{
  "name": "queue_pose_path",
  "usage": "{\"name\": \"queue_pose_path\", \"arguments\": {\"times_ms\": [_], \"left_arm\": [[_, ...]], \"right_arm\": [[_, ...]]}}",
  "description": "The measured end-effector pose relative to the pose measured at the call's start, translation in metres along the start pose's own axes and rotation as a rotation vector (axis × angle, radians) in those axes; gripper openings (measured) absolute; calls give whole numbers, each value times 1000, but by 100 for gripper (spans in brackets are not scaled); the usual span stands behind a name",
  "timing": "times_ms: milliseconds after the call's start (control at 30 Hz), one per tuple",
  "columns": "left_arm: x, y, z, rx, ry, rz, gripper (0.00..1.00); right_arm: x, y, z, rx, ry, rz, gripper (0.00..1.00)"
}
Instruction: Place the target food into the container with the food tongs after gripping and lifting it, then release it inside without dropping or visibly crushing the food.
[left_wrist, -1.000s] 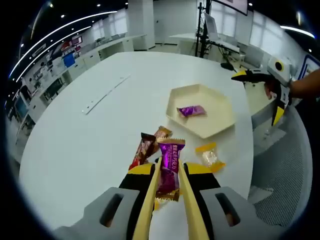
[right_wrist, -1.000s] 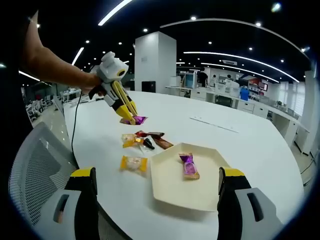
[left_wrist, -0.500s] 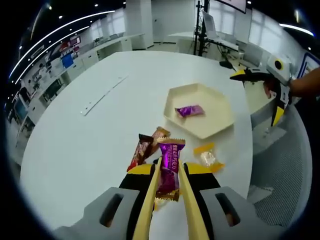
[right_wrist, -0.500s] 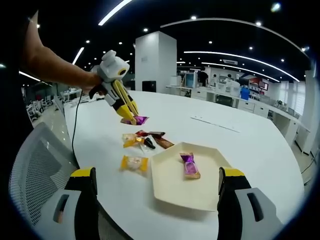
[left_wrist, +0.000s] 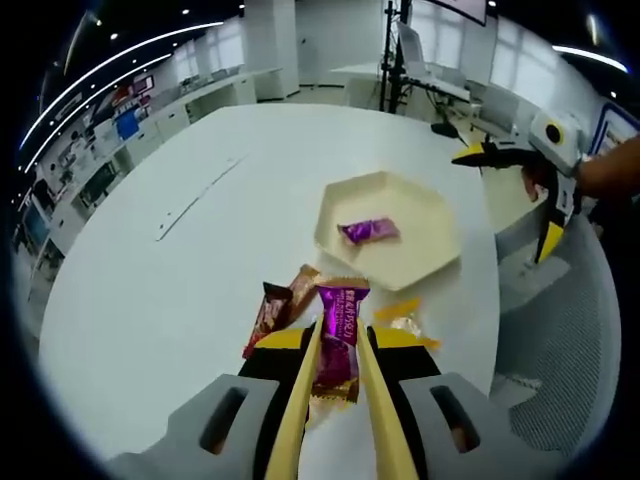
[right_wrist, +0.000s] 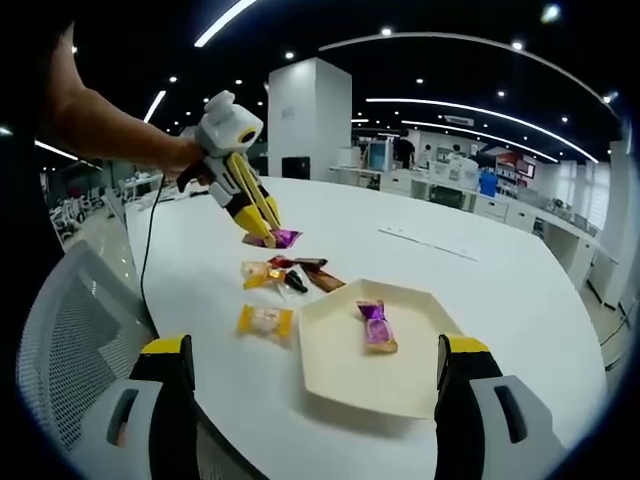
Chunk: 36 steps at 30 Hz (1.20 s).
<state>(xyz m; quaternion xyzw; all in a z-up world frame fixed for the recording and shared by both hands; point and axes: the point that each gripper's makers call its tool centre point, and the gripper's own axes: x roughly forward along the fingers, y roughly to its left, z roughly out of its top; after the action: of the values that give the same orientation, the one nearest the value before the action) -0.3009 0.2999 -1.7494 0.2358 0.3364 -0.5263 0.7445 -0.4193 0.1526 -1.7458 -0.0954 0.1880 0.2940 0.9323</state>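
Purple foil shows between the yellow tongs of the left gripper (left_wrist: 338, 345), which is clamped on a purple candy (left_wrist: 337, 340) held above the white table (left_wrist: 180, 270); in the right gripper view that same left gripper (right_wrist: 262, 225) hangs over the table, the candy (right_wrist: 280, 238) at its tips, a person's hand (right_wrist: 190, 160) on it; the cream hexagonal tray (left_wrist: 400, 225) lies ahead of it and holds another purple-wrapped sweet (left_wrist: 366, 231); a brown bar (left_wrist: 266, 312), an orange-brown candy (left_wrist: 301, 283) and a yellow-wrapped candy (left_wrist: 405, 320) lie on the table near the tray; the right gripper (right_wrist: 314, 400) has its jaws wide apart, holding nothing, the tray (right_wrist: 340, 370) between them.
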Motion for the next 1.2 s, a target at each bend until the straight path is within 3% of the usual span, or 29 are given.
{"name": "queue_pose_path", "arguments": {"times_ms": [300, 800, 1200], "left_arm": [[12, -8, 18, 2, -7, -16, 19], [31, -28, 57, 83, -5, -54, 18], [48, -39, 76, 135, 10, -77, 18]], "right_arm": [[-1, -3, -2, -3, 5, -10, 99], [-1, -5, -2, 13, 2, -12, 100], [-3, -8, 1, 35, -15, -26, 100]]}}
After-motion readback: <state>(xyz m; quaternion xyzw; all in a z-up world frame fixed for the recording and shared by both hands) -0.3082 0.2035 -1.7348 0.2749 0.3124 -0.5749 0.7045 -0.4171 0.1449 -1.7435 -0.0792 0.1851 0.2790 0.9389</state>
